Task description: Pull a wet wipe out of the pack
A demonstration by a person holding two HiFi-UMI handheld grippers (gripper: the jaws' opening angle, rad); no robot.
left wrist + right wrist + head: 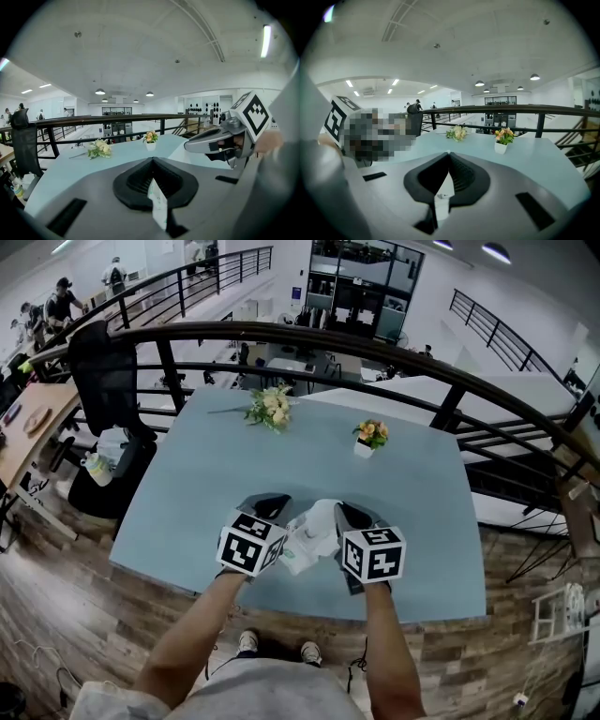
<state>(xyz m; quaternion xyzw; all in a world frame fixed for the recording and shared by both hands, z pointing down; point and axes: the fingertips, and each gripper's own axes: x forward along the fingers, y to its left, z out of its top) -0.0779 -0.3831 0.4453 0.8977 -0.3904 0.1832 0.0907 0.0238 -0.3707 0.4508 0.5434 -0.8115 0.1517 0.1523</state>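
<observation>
Head view, tongs: your left tongs (270, 507) and right tongs (349, 515) sit close together above the near edge of the pale blue tabletop (206, 484).
Head view, pack: the soft white wet wipe pack with green print (298, 557) sits right between your two marker cubes. I can't tell from here whether it rests on the tabletop.
Head view, wipe: a crumpled white wet wipe (321, 519) bulges up from the pack toward your right tongs.
Head view, extras: only this view shows both of your arms and the pack as a whole. The white flower bunch (270, 407) and the small white pot of orange flowers (369, 437) are well away from the action.
Left gripper view: this is what the head view hides. Your left tongs are clamped on a thin, green-printed edge of the pack. You also get a side look at the right tongs.
Right gripper view: your right tongs are pinched tight on a plain white sheet. I'd call it the wipe, but it has a tiny dark mark on it, so it could be a flap.
Progress: I'd say you're mid-pull, with the pack anchored and the sheet gripped and partly out.
Left to do: pull the wipe fully clear of the pack.
</observation>
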